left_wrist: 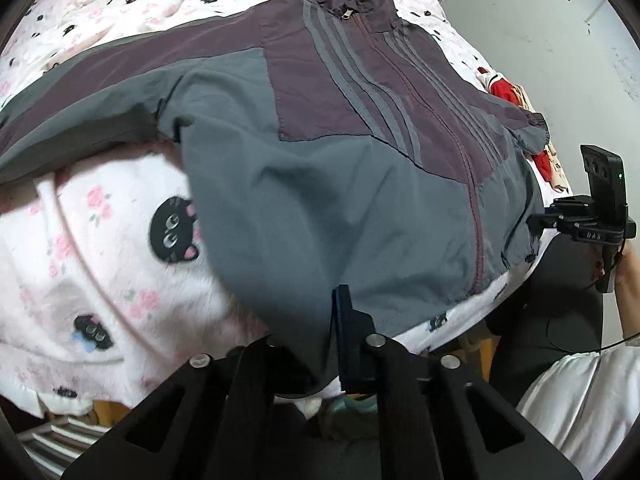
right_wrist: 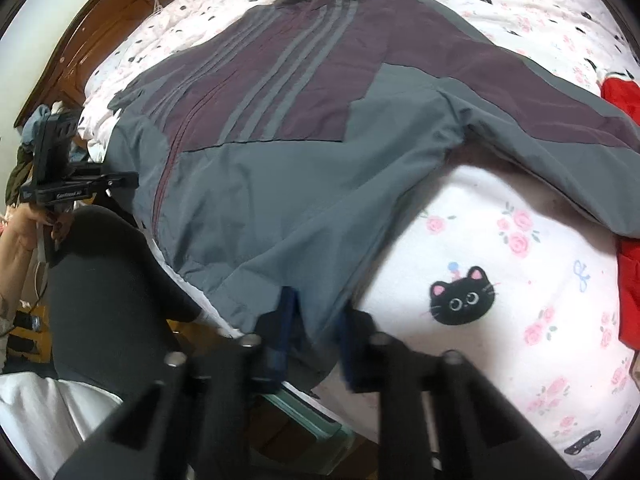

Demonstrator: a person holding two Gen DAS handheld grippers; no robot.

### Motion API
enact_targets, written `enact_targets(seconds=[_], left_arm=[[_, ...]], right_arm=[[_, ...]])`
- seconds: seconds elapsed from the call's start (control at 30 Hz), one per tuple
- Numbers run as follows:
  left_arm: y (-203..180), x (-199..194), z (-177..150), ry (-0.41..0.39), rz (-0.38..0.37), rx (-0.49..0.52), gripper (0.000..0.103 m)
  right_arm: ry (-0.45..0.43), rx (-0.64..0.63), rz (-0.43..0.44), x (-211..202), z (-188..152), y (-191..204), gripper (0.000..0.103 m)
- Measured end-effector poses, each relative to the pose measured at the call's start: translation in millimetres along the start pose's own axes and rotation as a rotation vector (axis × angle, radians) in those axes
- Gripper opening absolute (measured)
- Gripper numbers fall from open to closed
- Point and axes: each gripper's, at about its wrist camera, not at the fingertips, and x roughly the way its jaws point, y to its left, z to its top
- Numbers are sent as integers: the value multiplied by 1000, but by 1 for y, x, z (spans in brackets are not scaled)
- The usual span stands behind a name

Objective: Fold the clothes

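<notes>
A grey and dark purple zip jacket [left_wrist: 320, 160] with a hood and three grey stripes lies front up, spread across the bed; the right wrist view also shows the jacket [right_wrist: 280, 160]. My left gripper [left_wrist: 320, 320] is at the bottom hem near one corner. Hem cloth folds over one finger and presses against the other, so it is shut on the hem. My right gripper [right_wrist: 316, 324] is at the hem's other corner. Bunched grey cloth fills the space between its two blue-padded fingers. Both sleeves stretch outward on the bed.
The white and pink bed cover [left_wrist: 100, 260] with black cat faces [right_wrist: 464, 300] lies under the jacket. A red garment [right_wrist: 624, 96] sits at the bed's side. A wooden headboard [right_wrist: 92, 52] stands at the back. The person's dark-trousered leg [right_wrist: 100, 280] is against the bed edge.
</notes>
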Motion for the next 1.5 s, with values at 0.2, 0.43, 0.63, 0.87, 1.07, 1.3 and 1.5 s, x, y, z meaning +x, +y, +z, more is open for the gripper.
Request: enact_targets(seconds=[0.2, 0.43, 0.63, 0.87, 1.07, 1.3, 1.5], left_arm=[[2, -23, -10, 7, 23, -41, 7], [14, 1, -26, 99, 196, -67, 7], [19, -7, -35, 90, 293, -92, 8], [10, -42, -42, -37, 339, -59, 9], [-26, -68, -17, -244, 354, 42, 71], [-59, -43, 27, -283, 278, 72, 71], [-58, -13, 33, -216, 263, 47, 71]], right_arm=[[-5, -16, 3, -19, -3, 2, 9], [47, -14, -91, -7, -6, -7, 9], [72, -68, -187, 4, -5, 1, 16], [51, -141, -252, -22, -1, 7, 25], [-103, -233, -254, -57, 21, 36, 60], [-168, -233, -118, -41, 56, 60, 64], [-122, -206, -103, 9, 71, 61, 64]])
